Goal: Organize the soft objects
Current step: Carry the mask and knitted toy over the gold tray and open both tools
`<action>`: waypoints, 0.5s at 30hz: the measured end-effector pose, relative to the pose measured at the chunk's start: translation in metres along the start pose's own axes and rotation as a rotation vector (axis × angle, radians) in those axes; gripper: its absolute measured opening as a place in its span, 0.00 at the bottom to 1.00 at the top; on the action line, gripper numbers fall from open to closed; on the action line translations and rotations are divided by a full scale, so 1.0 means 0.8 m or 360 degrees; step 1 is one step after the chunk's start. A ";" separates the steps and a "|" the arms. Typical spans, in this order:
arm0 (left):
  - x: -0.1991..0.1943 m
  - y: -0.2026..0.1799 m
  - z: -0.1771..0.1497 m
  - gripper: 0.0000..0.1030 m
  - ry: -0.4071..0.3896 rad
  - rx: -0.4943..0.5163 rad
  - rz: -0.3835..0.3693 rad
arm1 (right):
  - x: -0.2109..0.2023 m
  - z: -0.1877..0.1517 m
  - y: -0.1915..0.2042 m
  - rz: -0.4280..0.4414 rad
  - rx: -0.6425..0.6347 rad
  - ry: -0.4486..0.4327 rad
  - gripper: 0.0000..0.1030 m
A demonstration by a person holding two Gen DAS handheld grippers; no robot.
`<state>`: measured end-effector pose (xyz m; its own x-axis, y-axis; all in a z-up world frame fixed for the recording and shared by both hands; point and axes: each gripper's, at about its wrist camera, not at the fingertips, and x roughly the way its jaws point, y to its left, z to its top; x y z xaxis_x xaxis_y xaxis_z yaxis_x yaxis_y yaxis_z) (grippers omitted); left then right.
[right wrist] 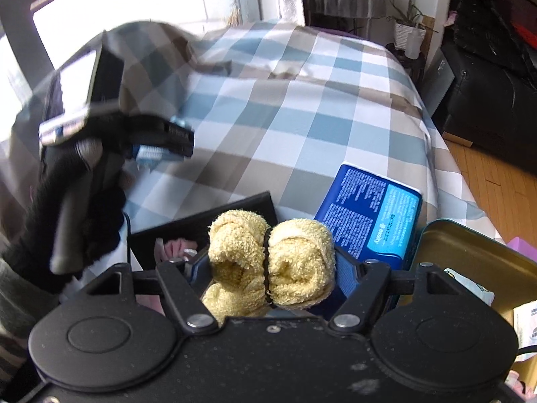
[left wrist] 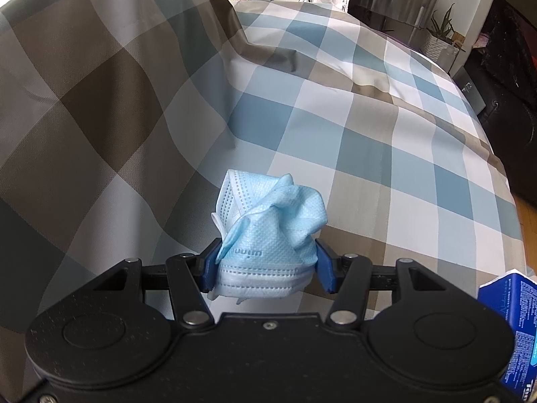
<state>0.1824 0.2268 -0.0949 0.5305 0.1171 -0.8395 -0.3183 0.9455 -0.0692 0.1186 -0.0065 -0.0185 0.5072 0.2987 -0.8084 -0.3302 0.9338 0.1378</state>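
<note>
Left tongs: clenched on a crumpled blue face mask, held above the checked bed cover, pointing along the bed.
Left tongs from the right wrist view: raised at the left, blurred, a black-gloved hand around the handle.
Right tongs: clenched on a yellow towel roll bound by a dark band.
Below the roll: open black box with a pink item inside.
Beside it: blue tissue pack on the bed.
Right edge: open tin.

face mask: dimpled nonwoven | towel roll: fuzzy terry | bedspread: smooth woven cloth | tin: matt metal
</note>
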 end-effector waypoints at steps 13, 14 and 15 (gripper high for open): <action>-0.023 -0.029 -0.007 0.52 -0.0180 0.0153 0.0116 | -0.085 -0.008 -0.129 -0.0093 0.0534 -0.0317 0.69; -0.026 -0.032 -0.008 0.52 -0.0182 0.0163 0.0114 | -0.090 -0.012 -0.142 -0.0112 0.0581 -0.0332 0.69; -0.029 -0.036 -0.010 0.52 -0.0179 0.0168 0.0109 | -0.094 -0.016 -0.153 -0.0132 0.0625 -0.0348 0.69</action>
<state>0.1729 0.1947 -0.0775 0.5970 0.2103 -0.7742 -0.2757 0.9600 0.0483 0.1105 -0.1459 0.0182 0.6893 0.2150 -0.6919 0.0239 0.9477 0.3183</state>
